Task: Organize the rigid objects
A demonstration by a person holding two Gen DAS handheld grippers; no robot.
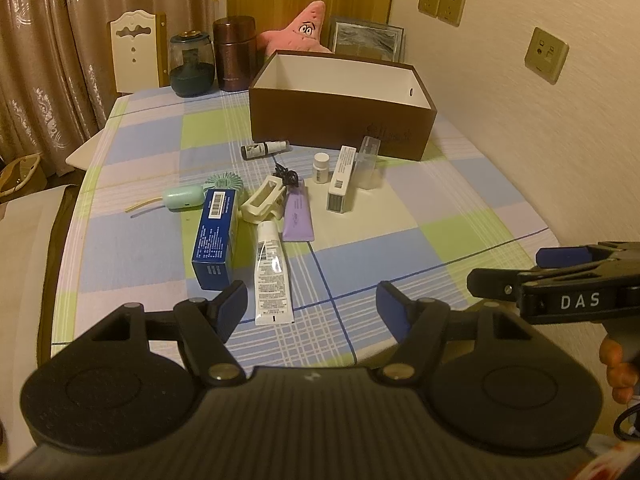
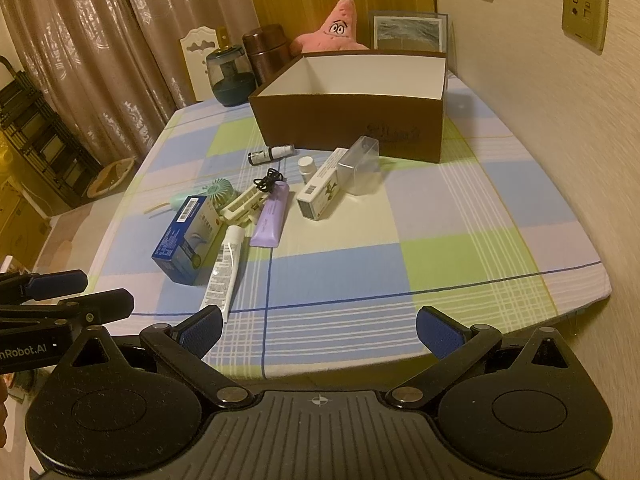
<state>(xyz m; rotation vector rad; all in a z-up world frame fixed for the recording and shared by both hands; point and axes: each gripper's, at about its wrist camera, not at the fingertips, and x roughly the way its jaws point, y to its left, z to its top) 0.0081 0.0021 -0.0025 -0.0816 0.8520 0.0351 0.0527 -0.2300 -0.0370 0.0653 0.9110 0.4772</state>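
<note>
An open brown box (image 1: 340,120) (image 2: 352,128) with a white inside stands at the far side of the checked table. In front of it lie a blue carton (image 1: 214,236) (image 2: 186,240), a white tube (image 1: 272,274) (image 2: 226,268), a purple tube (image 1: 298,212) (image 2: 272,216), a cream clip (image 1: 262,200), a white carton (image 1: 342,180) (image 2: 322,190), a clear case (image 1: 366,164) (image 2: 360,166), a small white bottle (image 1: 320,168), a dark dropper bottle (image 1: 264,149) and a mint fan (image 1: 202,192). My left gripper (image 1: 312,312) is open and empty near the table's front edge. My right gripper (image 2: 318,332) is open and empty beside it.
A dark glass jar (image 1: 191,64), a brown canister (image 1: 234,54), a pink star plush (image 1: 300,32) and a framed picture (image 1: 368,42) stand behind the box. A white chair (image 1: 136,48) and curtains are at the far left. The wall runs along the right.
</note>
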